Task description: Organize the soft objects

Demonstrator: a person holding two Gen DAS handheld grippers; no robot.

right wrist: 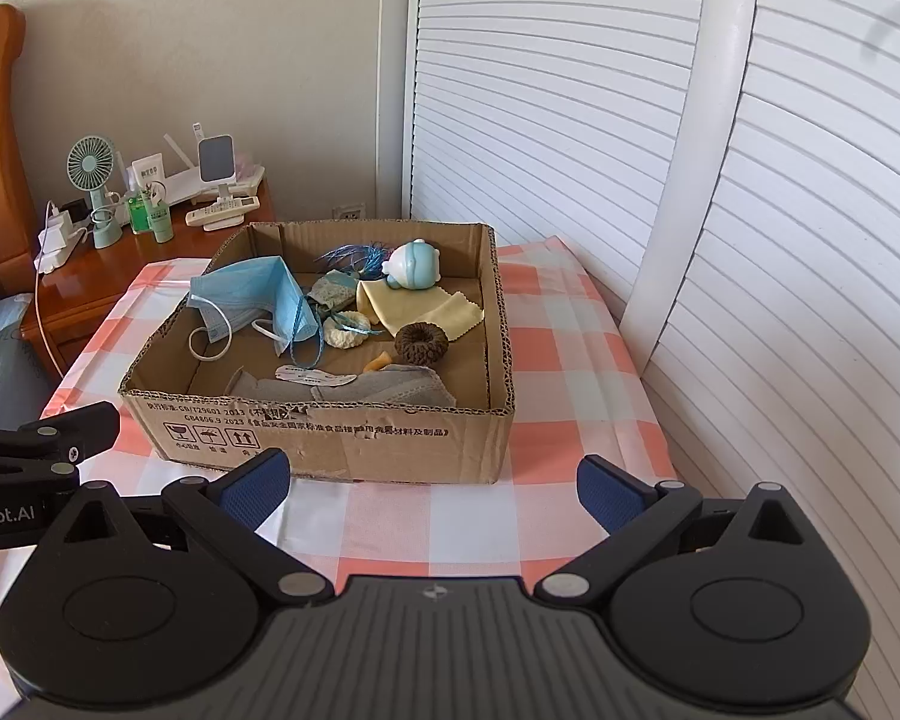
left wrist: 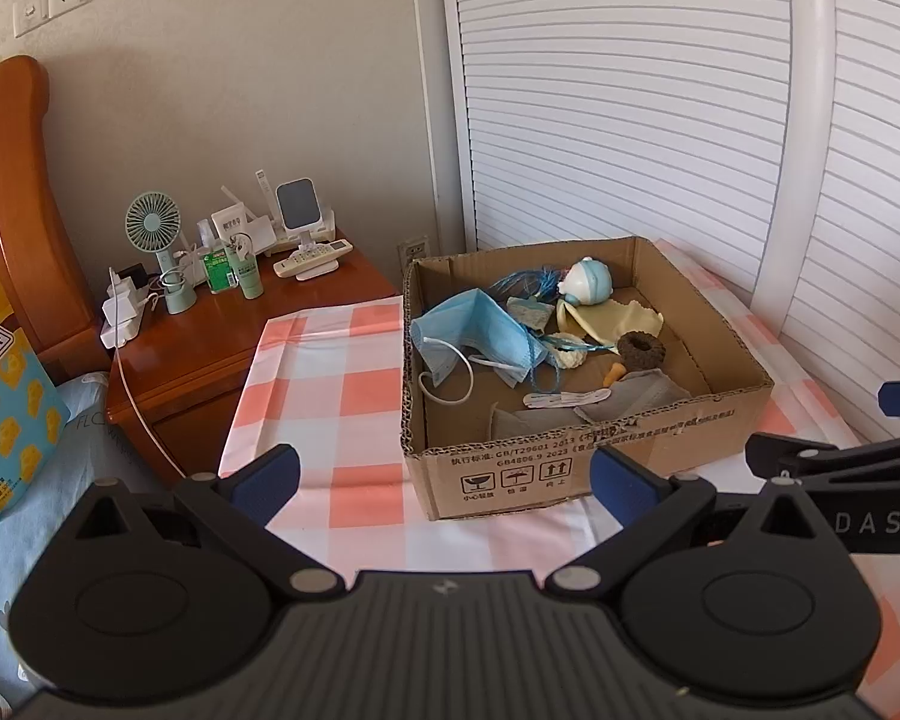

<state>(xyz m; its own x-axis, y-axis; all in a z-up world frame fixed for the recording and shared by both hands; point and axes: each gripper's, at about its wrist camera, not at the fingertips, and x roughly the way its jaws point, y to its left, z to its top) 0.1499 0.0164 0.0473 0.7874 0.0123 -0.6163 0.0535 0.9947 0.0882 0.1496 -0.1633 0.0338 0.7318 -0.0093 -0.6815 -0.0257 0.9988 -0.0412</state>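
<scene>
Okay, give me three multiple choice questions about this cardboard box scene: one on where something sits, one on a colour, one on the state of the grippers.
1. Where does the brown hair tie lie?
A. in the cardboard box
B. on the nightstand
C. on the checked cloth

2. What colour is the face mask?
A. pink
B. blue
C. black

3. How do the left hand-held gripper and right hand-held gripper stand?
A. both shut
B. one holds the mask
C. both open, empty

Answers: A, it lies on the box floor; B, its pleated fabric is light blue; C, the pads are spread with nothing between.

Box (right wrist: 330, 438) top open — bare checked cloth (right wrist: 426, 516) before its near wall.
</scene>
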